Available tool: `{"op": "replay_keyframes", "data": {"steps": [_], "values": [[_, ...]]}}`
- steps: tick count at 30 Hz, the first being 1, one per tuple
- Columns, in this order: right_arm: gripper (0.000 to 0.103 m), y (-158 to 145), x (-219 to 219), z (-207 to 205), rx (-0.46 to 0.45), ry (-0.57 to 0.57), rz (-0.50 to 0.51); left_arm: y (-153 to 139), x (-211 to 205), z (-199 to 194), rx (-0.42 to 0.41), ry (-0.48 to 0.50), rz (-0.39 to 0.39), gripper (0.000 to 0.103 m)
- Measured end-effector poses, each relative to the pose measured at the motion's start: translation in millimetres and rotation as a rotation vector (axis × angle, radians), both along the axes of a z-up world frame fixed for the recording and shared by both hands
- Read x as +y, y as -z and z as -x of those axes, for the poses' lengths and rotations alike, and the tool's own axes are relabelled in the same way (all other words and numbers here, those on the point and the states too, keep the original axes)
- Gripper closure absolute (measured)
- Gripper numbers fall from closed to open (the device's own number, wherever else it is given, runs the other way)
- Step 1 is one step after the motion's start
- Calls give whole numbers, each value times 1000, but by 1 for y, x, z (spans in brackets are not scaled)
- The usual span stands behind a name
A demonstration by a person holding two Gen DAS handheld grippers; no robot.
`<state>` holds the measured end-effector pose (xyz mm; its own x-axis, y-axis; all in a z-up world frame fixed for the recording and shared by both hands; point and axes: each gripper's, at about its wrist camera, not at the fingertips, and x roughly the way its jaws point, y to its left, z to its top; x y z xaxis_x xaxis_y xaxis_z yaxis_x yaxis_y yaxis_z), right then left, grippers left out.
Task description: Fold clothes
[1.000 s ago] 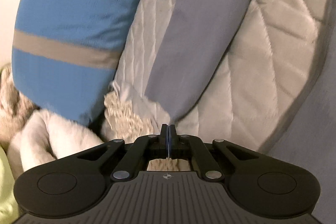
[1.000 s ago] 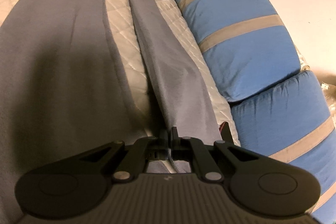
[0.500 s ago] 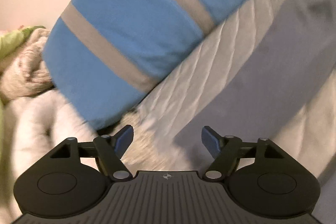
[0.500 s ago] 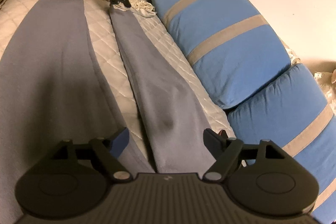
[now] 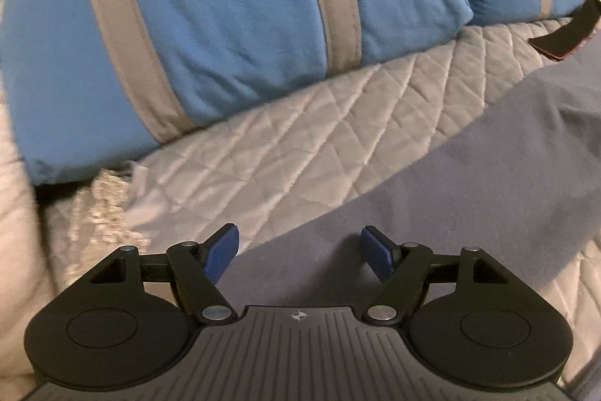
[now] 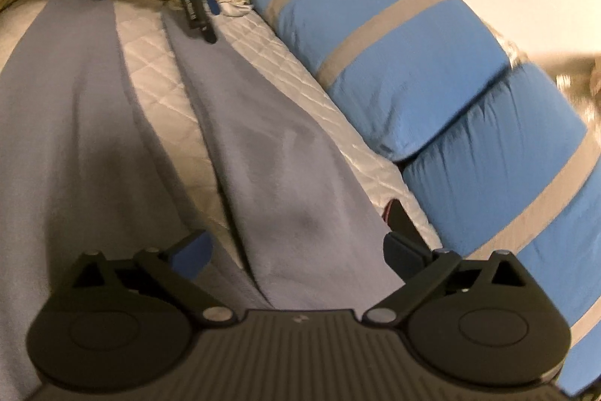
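A grey-blue garment lies flat on the quilted bed cover point(image 6: 150, 62). A long narrow part of it point(image 6: 270, 153) runs beside the pillows, and its wide body point(image 6: 67, 123) lies to the left. My left gripper point(image 5: 299, 250) is open and empty above one end of the narrow part point(image 5: 432, 183). It also shows in the right wrist view point(image 6: 204, 14), held by a hand. My right gripper point(image 6: 296, 250) is open and empty over the other end of the narrow part.
Two blue pillows with grey stripes point(image 6: 375, 36) point(image 5: 225, 14) line the bed edge beside the garment. A dark strap or tag point(image 5: 567, 32) point(image 6: 400, 218) lies by the pillows. Pale blankets point(image 5: 22, 194) are piled past the left gripper.
Both grippers were shut on the ends of the narrow grey-blue part a second ago. Both opened and let it go. It now lies flat, and both grippers have drawn back slightly.
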<state>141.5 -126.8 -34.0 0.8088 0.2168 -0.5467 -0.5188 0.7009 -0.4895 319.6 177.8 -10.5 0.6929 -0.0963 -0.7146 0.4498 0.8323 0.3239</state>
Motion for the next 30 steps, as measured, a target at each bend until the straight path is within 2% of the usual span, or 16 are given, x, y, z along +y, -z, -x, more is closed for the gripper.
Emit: {"op": "replay_keyframes", "data": {"steps": [6, 8, 11, 12, 13, 17, 19, 26, 30], "values": [[0, -33, -49, -6, 44, 101, -217, -2, 5, -16, 123, 36, 33, 32], [0, -43, -72, -5, 59, 142, -264, -3, 6, -20, 164, 45, 47, 41], [0, -51, -105, 0, 65, 217, -259, -5, 8, -27, 226, 60, 69, 63], [0, -53, -116, 2, 68, 235, -251, -5, 9, -29, 246, 64, 76, 83], [0, -54, -126, 5, 71, 250, -241, -6, 10, -31, 266, 69, 82, 96], [0, -51, -170, 13, 86, 317, -194, -15, 1, -21, 231, 69, 39, 97], [0, -47, -197, 15, 102, 362, -205, -20, 0, -17, 215, 58, 38, 97], [0, -37, -297, 0, 137, 545, -360, -33, -12, -3, 157, 43, -8, 97], [0, -32, -344, -26, 143, 625, -410, -37, -17, 0, 145, 29, -17, 97]]}}
